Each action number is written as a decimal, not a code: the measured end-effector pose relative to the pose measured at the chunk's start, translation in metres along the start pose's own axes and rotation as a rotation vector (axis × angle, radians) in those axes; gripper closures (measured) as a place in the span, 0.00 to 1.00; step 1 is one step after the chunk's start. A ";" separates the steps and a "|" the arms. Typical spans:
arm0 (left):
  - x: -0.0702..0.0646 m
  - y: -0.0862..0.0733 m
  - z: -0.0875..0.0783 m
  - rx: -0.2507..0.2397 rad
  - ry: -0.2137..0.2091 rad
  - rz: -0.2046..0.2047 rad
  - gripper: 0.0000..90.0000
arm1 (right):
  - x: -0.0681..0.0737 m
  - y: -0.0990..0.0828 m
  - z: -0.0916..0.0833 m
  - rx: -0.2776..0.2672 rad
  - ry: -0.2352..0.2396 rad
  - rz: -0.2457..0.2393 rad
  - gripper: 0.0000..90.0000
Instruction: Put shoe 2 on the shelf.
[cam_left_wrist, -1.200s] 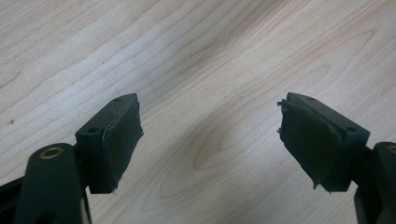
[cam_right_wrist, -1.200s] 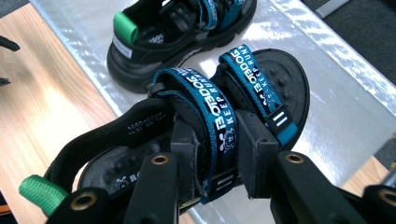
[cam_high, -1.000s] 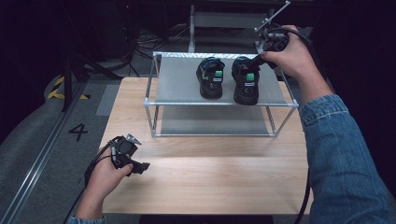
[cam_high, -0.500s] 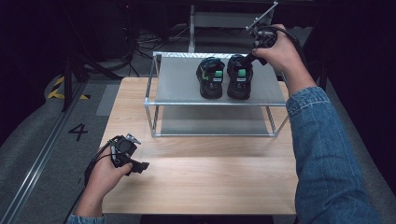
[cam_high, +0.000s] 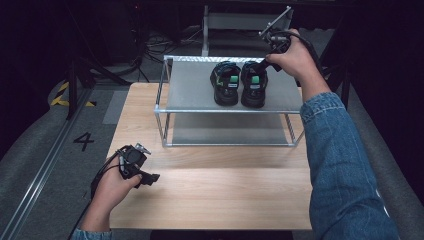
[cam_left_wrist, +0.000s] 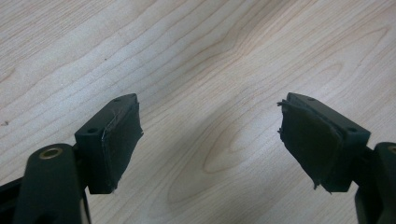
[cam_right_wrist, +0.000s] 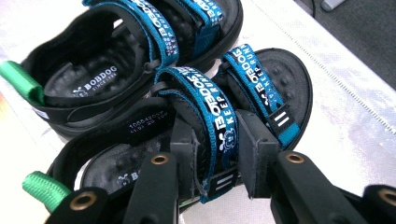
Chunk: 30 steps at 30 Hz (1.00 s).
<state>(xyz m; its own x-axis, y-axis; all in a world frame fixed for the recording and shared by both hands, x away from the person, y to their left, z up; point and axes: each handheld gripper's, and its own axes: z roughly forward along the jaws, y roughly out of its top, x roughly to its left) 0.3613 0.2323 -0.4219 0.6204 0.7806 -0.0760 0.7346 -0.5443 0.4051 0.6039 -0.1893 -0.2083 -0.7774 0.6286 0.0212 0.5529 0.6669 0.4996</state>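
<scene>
Clamping the blue mid-foot strap (cam_right_wrist: 215, 122) of the nearer sandal (cam_right_wrist: 187, 140), the right gripper (cam_right_wrist: 215, 161) has its jaws closed narrowly on the webbing, one pad on each side of it. In the high view this right gripper (cam_high: 263, 61) reaches in from the rack's far right corner, held by a hand with a denim sleeve (cam_high: 340, 165) behind it.

Both items stand on the top shelf of a metal rack (cam_high: 190, 92), right of that shelf's centre. The held right sandal (cam_high: 254, 84) touches, or very nearly touches, the left sandal (cam_high: 226, 83) beside it. Their long axes run parallel, front to back across the shelf, with the green heel loops toward the rack's front rail and the toes toward its back rail. In the right gripper view the second sandal (cam_right_wrist: 130, 51) lies alongside the held one.

Legible writing: the straps carry "BOBDOG" and "KEEP RUNN…" in white on blue; the insole of the second sandal reads "BOBDOG" with smaller lines below that are too small to read. A printed code on the held sandal's inner heel band begins "1055"; the rest is unclear. A "4" (cam_high: 83, 141) is marked on the floor left of the rack.

The left gripper (cam_high: 150, 177) hangs low over the wooden table (cam_high: 210, 195), well in front of the rack's left leg. Its jaws stand wide apart with nothing between them, bare wood grain (cam_left_wrist: 210, 93) beneath the left gripper (cam_left_wrist: 210, 135).
</scene>
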 end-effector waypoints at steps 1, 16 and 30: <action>0.000 0.000 0.000 0.000 0.000 0.000 0.23 | 0.000 0.000 0.001 0.003 0.003 0.004 0.79; -0.001 0.000 0.004 0.011 -0.009 0.007 0.23 | -0.001 0.005 0.009 -0.035 0.033 0.023 0.78; -0.003 0.001 0.005 0.019 -0.013 0.009 0.23 | -0.001 -0.003 0.011 -0.093 0.039 0.024 0.65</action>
<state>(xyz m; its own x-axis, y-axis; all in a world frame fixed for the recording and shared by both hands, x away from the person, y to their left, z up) 0.3616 0.2275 -0.4259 0.6304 0.7717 -0.0841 0.7338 -0.5572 0.3886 0.6063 -0.1876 -0.2195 -0.7761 0.6271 0.0669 0.5431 0.6105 0.5765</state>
